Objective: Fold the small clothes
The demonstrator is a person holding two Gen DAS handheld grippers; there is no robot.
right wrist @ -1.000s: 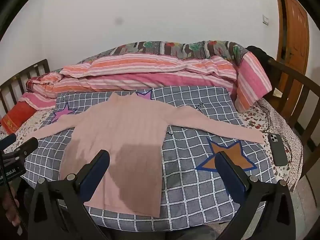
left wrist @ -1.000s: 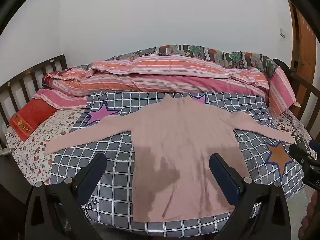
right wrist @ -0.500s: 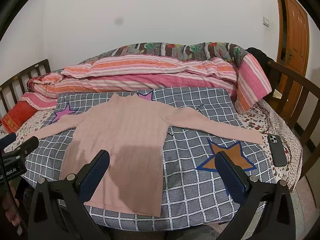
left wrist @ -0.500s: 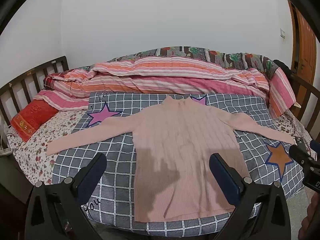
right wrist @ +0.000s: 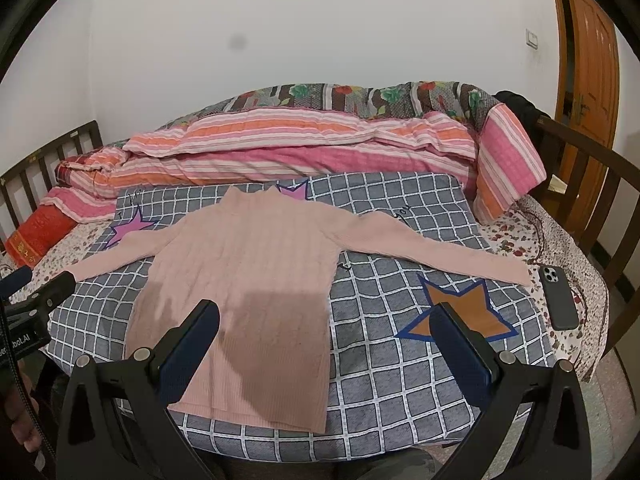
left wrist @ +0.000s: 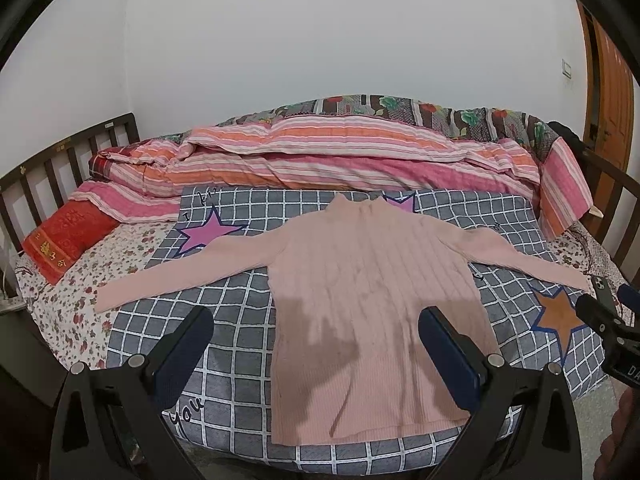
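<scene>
A red pillow (left wrist: 66, 236) lies at the bed's left edge. The left claw (left wrist: 316, 344) hangs spread apart above the pink sweater (left wrist: 368, 300), spread flat on the checked blanket (right wrist: 400, 360). The right claw (right wrist: 326, 340) gapes too, a phone (right wrist: 558, 298) beyond.

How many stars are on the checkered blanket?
3. A pink star left of the sweater, a pink one peeking out by its collar, an orange one on the right. Others could hide underneath.

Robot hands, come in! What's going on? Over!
Both grippers open, holding nothing. Sweater flat on blanket, sleeves spread, unfolded. Phone by right cuff.
</scene>
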